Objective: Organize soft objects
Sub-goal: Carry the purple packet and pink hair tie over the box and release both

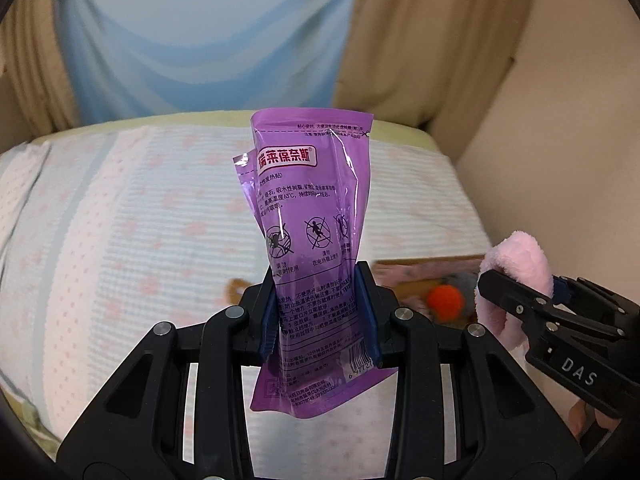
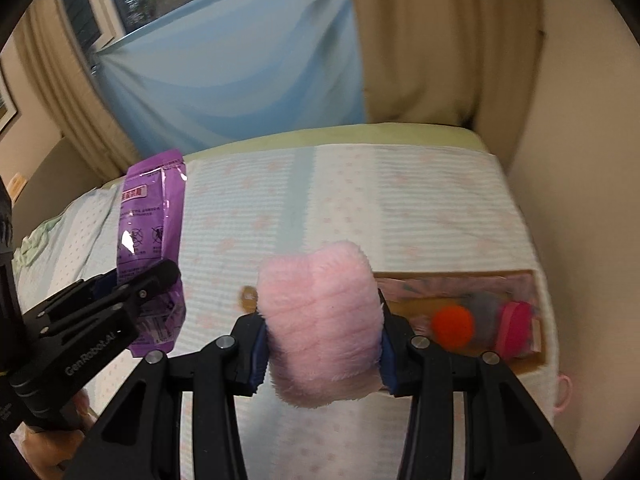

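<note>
My left gripper [image 1: 320,312] is shut on a purple plastic packet [image 1: 308,216] with printed text, which stands upright above the bed. In the right wrist view the same packet [image 2: 152,216] and the left gripper [image 2: 132,284] show at the left. My right gripper [image 2: 320,344] is shut on a fluffy pink plush piece [image 2: 320,320], held above the bedspread. From the left wrist view that pink plush [image 1: 516,276] and the right gripper [image 1: 516,284] appear at the right edge.
A cardboard box [image 2: 524,360] lies on the bed at the right, holding an orange pompom [image 2: 452,326], a grey one and a pink item. A small brown ring [image 2: 248,296] rests on the striped bedspread [image 2: 360,208]. Blue cloth and beige curtains hang behind; a wall stands right.
</note>
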